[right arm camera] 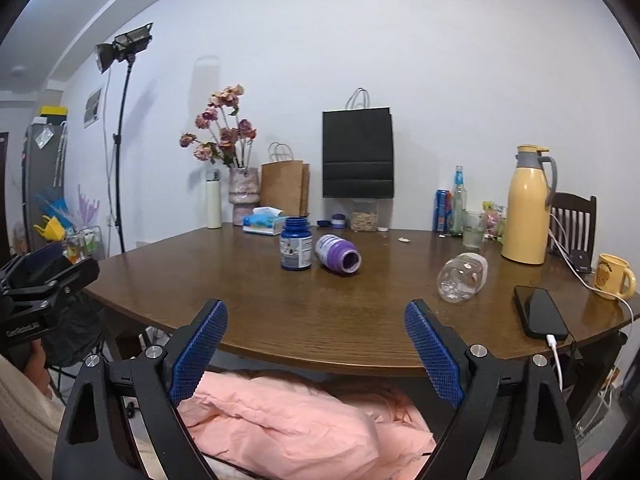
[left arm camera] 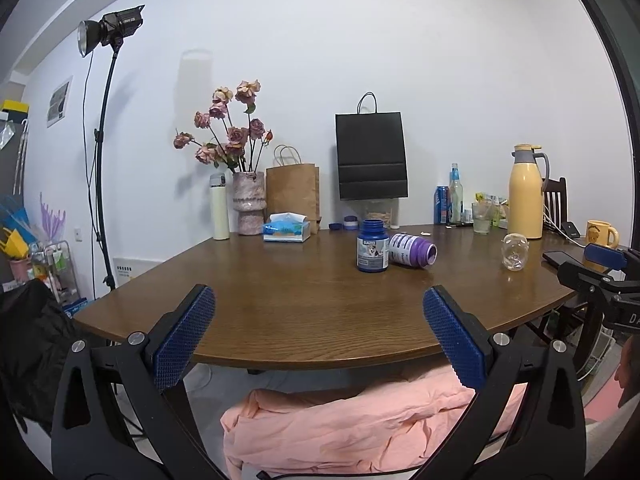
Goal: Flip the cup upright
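Note:
A clear glass cup (right arm camera: 462, 278) lies on its side on the right part of the brown wooden table (right arm camera: 320, 320); it also shows in the left wrist view as the clear cup (left arm camera: 514, 256). My right gripper (right arm camera: 316, 306) is open and empty at the table's near edge, left of and nearer than the cup. My left gripper (left arm camera: 319, 294) is also open and empty at the near edge, well to the left of the cup. Neither gripper touches anything.
An upright blue bottle (right arm camera: 296, 250) and a purple bottle (right arm camera: 338, 254) on its side sit mid-table. A black phone (right arm camera: 540, 312) on a charging cable and a yellow mug (right arm camera: 614, 276) lie right of the cup. A yellow thermos jug (right arm camera: 526, 208), glasses, bags and a vase line the back.

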{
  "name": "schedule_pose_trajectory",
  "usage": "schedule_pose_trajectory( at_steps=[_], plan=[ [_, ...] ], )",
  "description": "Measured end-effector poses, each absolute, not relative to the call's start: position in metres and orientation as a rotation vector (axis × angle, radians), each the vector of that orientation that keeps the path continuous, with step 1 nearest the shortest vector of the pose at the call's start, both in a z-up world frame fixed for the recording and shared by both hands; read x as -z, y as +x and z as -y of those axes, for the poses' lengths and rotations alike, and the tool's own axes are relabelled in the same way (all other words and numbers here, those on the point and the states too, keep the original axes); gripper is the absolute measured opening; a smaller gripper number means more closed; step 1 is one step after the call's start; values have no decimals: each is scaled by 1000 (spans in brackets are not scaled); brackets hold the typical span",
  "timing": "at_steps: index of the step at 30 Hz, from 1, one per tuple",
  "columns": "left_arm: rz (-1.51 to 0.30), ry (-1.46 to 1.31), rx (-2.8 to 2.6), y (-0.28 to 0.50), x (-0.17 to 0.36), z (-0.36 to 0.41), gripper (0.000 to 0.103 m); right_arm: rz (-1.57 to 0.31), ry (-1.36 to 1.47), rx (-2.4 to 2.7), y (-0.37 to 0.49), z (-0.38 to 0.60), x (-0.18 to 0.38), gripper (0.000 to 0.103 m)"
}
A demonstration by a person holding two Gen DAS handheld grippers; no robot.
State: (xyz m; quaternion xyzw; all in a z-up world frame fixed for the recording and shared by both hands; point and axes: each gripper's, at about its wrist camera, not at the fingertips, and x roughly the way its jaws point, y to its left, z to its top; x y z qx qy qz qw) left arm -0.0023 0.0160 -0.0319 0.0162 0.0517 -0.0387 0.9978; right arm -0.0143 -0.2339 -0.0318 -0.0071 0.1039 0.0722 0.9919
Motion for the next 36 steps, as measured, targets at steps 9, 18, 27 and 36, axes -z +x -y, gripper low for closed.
schedule_pose_trajectory(
  at_steps=[9, 18, 27, 36],
  plan=[
    [-100, 34, 76, -2, 31, -16, 103, -209, -3, -147, -14, 237, 33, 94],
    [-103, 33, 85, -2, 30, -15, 103, -220, 1, -142, -14, 237, 33, 94],
    [-102, 33, 84, -2, 30, -15, 103, -228, -1, -140, -11, 239, 33, 94],
    [-98, 33, 70, -3, 30, -16, 103, -227, -1, -138, -11, 239, 33, 94]
  ],
)
